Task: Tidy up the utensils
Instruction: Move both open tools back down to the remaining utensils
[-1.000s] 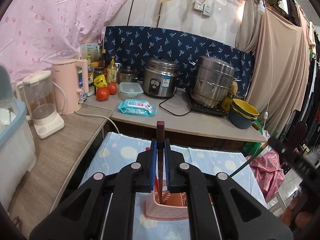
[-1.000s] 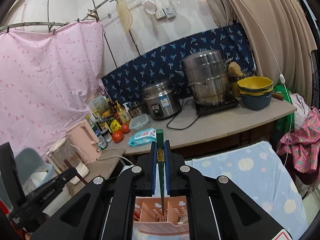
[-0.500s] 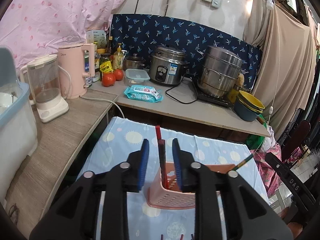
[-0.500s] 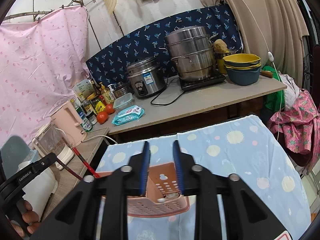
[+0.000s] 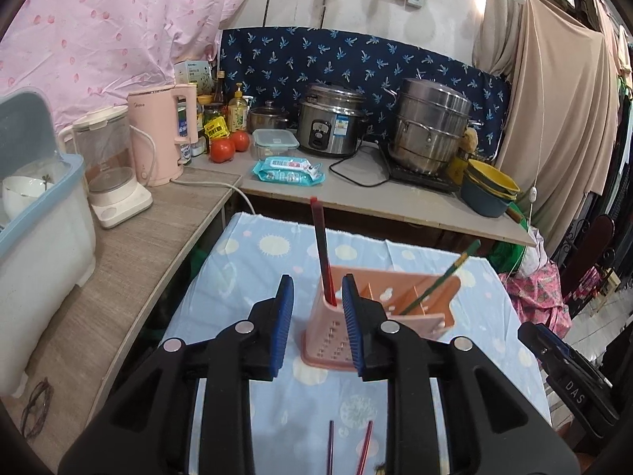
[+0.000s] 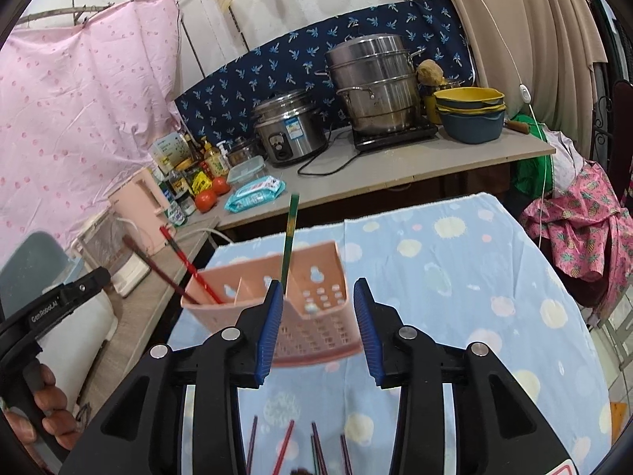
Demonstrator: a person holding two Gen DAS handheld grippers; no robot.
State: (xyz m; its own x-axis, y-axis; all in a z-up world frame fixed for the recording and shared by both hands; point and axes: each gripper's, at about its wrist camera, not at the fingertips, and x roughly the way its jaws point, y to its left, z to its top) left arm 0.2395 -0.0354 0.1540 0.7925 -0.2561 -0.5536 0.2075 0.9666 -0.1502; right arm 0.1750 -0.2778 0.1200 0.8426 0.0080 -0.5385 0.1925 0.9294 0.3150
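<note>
Pink perforated holder (image 5: 379, 308) w/ red chopsticks (image 5: 322, 253), green one (image 6: 288, 237).

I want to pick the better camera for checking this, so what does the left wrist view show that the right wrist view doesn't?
Only the left wrist view shows the white bowl in the blue-rimmed bin and the glasses on the side counter. Only the right wrist view shows a hand gripping the other hand-held gripper, plus more loose chopsticks on the cloth. Both show the pink basket holding red chopsticks and a green chopstick.
</note>
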